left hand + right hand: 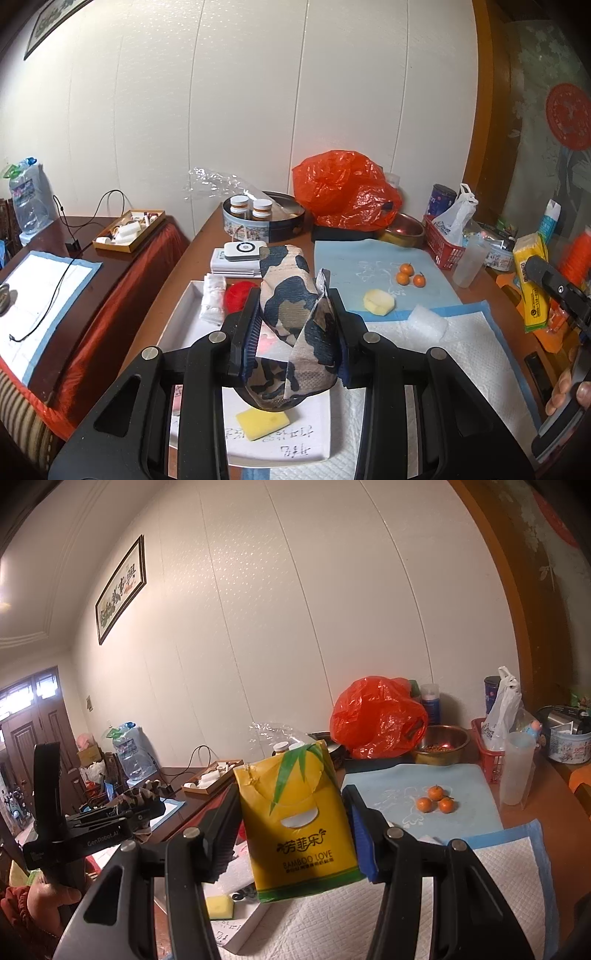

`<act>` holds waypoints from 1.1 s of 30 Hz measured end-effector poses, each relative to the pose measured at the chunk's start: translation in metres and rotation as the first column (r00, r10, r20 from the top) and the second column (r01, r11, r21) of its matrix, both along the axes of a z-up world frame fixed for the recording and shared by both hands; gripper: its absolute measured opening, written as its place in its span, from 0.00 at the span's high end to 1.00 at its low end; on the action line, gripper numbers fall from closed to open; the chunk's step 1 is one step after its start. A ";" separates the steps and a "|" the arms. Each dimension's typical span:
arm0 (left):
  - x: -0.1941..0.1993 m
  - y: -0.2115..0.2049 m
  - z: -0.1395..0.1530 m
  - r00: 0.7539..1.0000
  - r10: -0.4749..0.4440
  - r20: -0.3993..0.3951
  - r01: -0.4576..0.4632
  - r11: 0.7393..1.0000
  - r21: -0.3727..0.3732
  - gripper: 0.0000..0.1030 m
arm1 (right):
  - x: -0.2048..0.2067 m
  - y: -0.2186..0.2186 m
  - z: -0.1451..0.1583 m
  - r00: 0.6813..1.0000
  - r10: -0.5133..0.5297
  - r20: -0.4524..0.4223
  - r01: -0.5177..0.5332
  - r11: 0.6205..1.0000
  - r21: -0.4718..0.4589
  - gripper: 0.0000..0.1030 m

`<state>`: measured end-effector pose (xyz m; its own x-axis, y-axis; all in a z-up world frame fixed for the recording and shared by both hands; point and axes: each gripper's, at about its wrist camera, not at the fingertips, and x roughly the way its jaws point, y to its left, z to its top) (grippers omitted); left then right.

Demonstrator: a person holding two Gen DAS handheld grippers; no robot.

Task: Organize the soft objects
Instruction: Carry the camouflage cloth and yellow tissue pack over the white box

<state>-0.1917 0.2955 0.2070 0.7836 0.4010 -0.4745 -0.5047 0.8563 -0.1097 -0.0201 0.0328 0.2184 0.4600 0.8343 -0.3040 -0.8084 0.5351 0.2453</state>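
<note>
3 oranges (409,275), red bag (343,190)

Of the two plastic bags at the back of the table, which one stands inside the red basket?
The white plastic bag stands in the red basket. The orange plastic bag lies outside it, beside the metal bowl.

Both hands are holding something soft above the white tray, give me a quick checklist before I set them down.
1. Left tool shut on the camouflage cloth: ok.
2. Right tool shut on the yellow tissue pack: ok.
3. White tray has bare room: ok.
4. Yellow sponge, red ball and white cloth already in the tray: ok.
5. Tools apart from each other: ok.
6. Cloth's hanging end clear of the sponge: cannot tell.
</note>
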 end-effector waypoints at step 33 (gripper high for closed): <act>-0.054 0.095 -0.018 0.997 0.072 -0.002 -0.072 0.997 -0.036 0.68 | -0.044 0.096 -0.012 0.996 0.090 -0.005 -0.090 0.995 -0.046 0.47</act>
